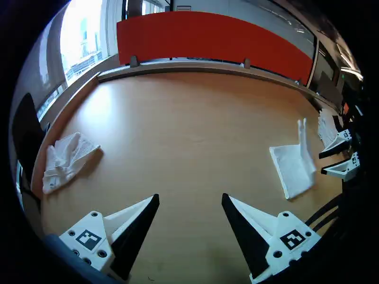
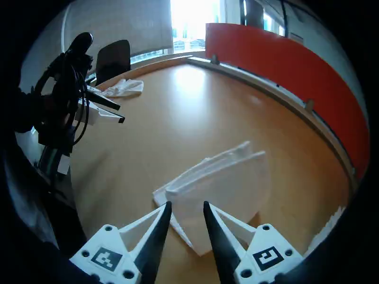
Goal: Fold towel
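A white towel (image 2: 227, 184) lies part-folded on the wooden table (image 2: 189, 109), just ahead of my right gripper (image 2: 186, 204). Its fingers stand a little apart above the towel's near corner, not pressing on it, so it is open. In the left gripper view the same towel (image 1: 291, 173) lies at the right with one flap standing up, and the right gripper (image 1: 323, 163) is beside it. My left gripper (image 1: 189, 198) hovers wide open over bare table, holding nothing. In the right gripper view the left gripper (image 2: 118, 113) hangs at the far left, held by a hand.
A second, crumpled white towel (image 1: 66, 161) lies at the table's left edge, also seen as the crumpled towel (image 2: 125, 87) near a black chair (image 2: 113, 57). A red partition (image 1: 213, 38) lines the far edge. More white cloth (image 1: 326, 125) is stacked at the right.
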